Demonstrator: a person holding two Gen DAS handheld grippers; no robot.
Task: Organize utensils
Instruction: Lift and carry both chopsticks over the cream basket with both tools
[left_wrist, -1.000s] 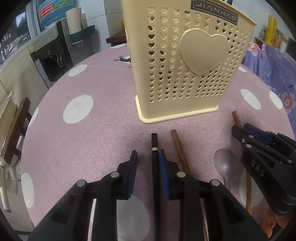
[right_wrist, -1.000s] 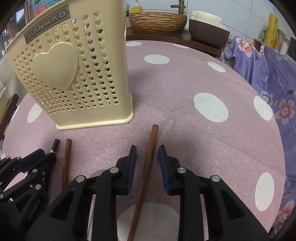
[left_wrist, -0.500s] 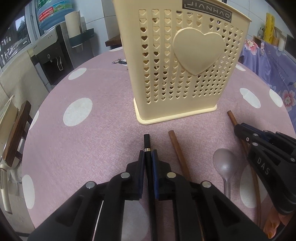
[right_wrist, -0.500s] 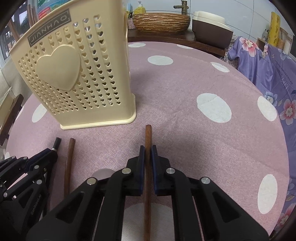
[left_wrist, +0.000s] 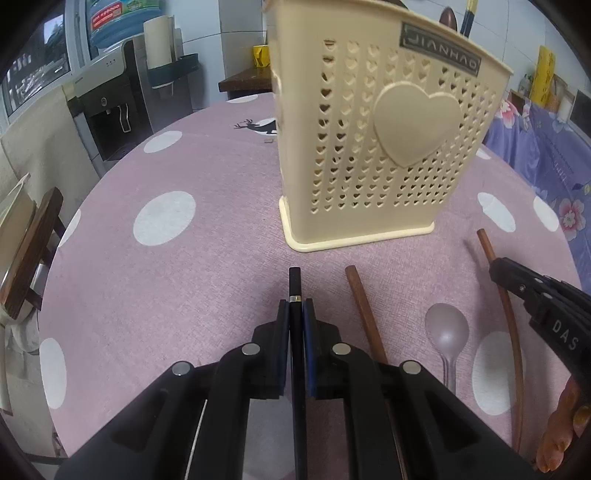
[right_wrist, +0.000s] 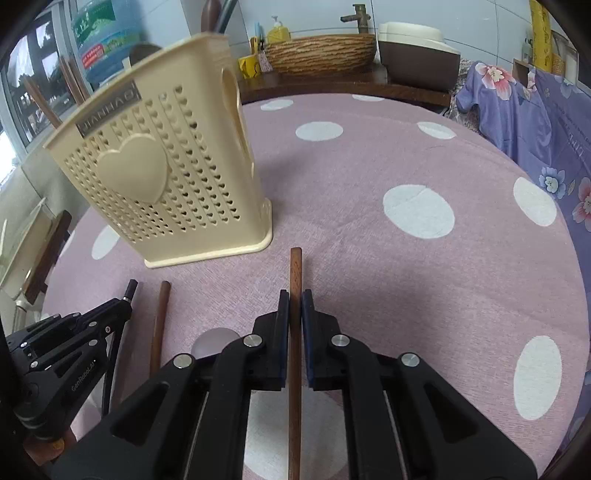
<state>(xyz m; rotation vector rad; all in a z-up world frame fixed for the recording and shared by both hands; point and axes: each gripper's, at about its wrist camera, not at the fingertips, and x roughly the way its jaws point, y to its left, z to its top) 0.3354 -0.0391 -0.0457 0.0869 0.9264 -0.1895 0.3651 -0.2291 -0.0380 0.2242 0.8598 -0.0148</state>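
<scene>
desk cloth (left_wrist: 221, 280): mauve-pink weave with big white dots
utensil holder (left_wrist: 373, 162): cream plastic, pierced with rows of small hearts, one large raised heart, a dark label plate near the rim
black chopstick (left_wrist: 295, 291): black with a thin metallic band
brown chopstick (right_wrist: 295, 280): reddish-brown wood
second brown chopstick (left_wrist: 364, 314): the same reddish brown
spoon (left_wrist: 446, 328): pale, translucent grey-lilac
left tool (left_wrist: 295, 317): black body, blue pads, silver rivets
right tool (right_wrist: 294, 310): black body, blue pads, silver rivets
cloth past the desk's right edge (right_wrist: 535, 110): purple with pink-and-white flowers
</scene>
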